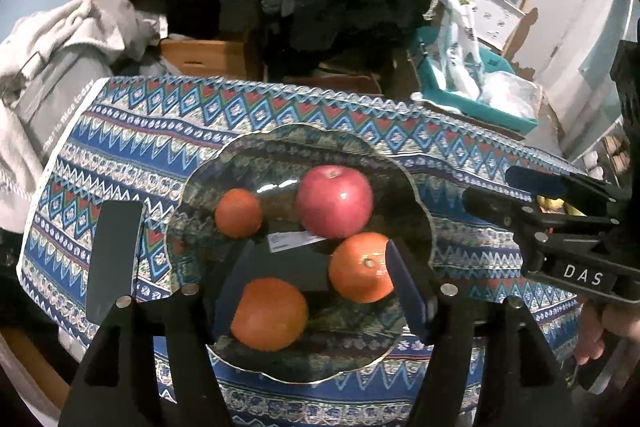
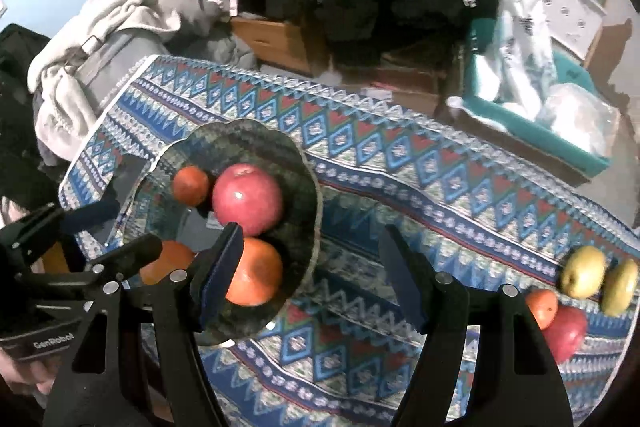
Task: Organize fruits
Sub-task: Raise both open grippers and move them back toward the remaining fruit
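A scalloped glass plate [image 1: 416, 195] on the patterned tablecloth holds a red apple [image 1: 334, 201] and three oranges. My left gripper [image 1: 320, 245] hangs over the plate with its jaws wide apart. The nearest orange [image 1: 270, 313] lies on the plate between the fingers, not squeezed, and another orange [image 1: 358, 267] lies against the right finger. The small orange [image 1: 238, 213] sits at the plate's left. My right gripper [image 2: 310, 231] is open over bare cloth beside the plate [image 2: 308, 163], nothing between its fingers. More fruit lies at the table's right end: two yellow-green apples [image 2: 582, 271], an orange [image 2: 542, 307] and a red apple [image 2: 568, 331].
A dark flat phone-like slab [image 1: 114, 259] lies on the cloth left of the plate. Behind the table stand a teal bin [image 2: 560, 135] with plastic bags, cardboard boxes [image 1: 204, 57] and a pile of grey clothes [image 1: 60, 67]. A hand [image 1: 600, 339] holds the right gripper.
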### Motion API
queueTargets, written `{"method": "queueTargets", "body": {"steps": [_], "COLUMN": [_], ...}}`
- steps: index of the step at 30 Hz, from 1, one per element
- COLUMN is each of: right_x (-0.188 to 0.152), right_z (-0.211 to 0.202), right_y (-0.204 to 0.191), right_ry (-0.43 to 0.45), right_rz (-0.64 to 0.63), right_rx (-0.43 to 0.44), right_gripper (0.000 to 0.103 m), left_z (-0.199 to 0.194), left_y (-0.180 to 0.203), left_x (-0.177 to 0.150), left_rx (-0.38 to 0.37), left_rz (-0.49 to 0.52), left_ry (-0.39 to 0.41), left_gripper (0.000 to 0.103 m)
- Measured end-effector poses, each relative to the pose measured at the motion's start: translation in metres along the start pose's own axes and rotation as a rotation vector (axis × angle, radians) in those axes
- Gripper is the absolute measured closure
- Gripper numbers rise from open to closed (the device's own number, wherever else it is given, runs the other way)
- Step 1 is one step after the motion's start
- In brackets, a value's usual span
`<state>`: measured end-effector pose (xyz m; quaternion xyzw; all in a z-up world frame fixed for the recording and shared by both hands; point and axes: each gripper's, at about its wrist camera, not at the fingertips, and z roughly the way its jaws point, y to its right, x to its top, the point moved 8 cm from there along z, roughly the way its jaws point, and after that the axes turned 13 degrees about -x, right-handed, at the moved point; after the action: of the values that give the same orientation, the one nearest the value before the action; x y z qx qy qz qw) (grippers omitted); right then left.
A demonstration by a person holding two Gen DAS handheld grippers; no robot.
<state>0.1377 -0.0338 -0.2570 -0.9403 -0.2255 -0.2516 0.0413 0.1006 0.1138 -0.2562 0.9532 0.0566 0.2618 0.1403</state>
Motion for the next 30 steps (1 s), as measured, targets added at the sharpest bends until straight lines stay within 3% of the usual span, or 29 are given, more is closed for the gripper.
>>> {"method": "queueTargets", "body": {"steps": [30], "right_x": [-0.064], "right_z": [-0.063], "right_y": [0.150], "right_ry": [0.034], "right_rz": [0.185], "right_rx": [-0.208], "right_gripper": [0.029], "left_z": [0.028], "left_y": [0.131], "left_x": [-0.004], "left_rx": [-0.058], "left_rz": [0.212], "left_ry": [-0.064], "left_gripper": [0.031]}}
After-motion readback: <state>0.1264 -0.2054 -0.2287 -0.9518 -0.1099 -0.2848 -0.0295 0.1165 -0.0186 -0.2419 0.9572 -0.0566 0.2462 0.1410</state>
